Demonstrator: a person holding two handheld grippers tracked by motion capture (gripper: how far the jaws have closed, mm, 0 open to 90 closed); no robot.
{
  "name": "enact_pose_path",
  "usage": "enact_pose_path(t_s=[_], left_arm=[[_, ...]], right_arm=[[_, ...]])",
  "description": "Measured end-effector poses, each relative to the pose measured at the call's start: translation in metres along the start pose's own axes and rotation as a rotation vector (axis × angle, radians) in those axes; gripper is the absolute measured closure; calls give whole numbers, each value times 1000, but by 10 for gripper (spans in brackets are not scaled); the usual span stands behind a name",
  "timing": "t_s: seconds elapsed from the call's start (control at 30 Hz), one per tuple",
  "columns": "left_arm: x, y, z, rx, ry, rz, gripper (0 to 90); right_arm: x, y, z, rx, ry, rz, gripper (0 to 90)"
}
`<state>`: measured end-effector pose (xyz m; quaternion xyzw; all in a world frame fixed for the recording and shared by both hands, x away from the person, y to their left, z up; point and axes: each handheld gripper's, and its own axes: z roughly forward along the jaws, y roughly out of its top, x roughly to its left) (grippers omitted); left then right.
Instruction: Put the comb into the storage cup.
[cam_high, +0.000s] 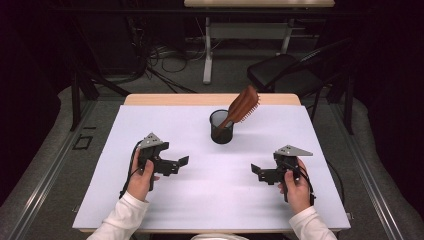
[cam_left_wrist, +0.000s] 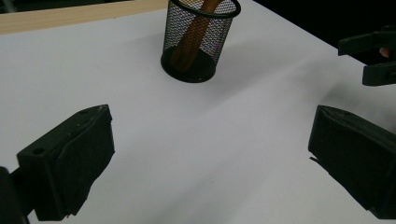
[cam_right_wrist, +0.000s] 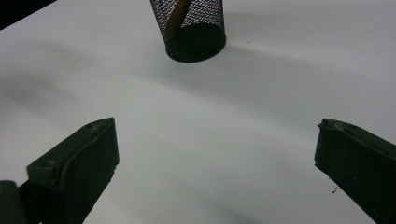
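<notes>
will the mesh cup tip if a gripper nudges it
Probably. The cup looks like light wire mesh, and the brush leans out well past its rim, so it seems top-heavy towards that side. A low push near the solid base would more likely slide it on the smooth table.

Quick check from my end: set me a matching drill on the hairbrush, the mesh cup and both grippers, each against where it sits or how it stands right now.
Things:
1. hairbrush
2. mesh cup
3. left gripper
4. right gripper

States:
A. black, upright on the white table, back of centre
B. open, empty, held at the table's left side
C. brown, handle down in the cup, head leaning out to the right
D. open, empty, held at the table's right side

Pairs: 1-C, 2-A, 3-B, 4-D
</notes>
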<state>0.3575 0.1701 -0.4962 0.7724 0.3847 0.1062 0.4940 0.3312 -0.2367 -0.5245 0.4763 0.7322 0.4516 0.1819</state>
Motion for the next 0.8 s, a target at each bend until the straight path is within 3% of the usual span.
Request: enact_pose_path(t_s=[0.8], left_arm=[[4, 0, -3, -12, 10, -10, 3]], right_arm=[[0, 0, 0, -1, 9, -8, 0]])
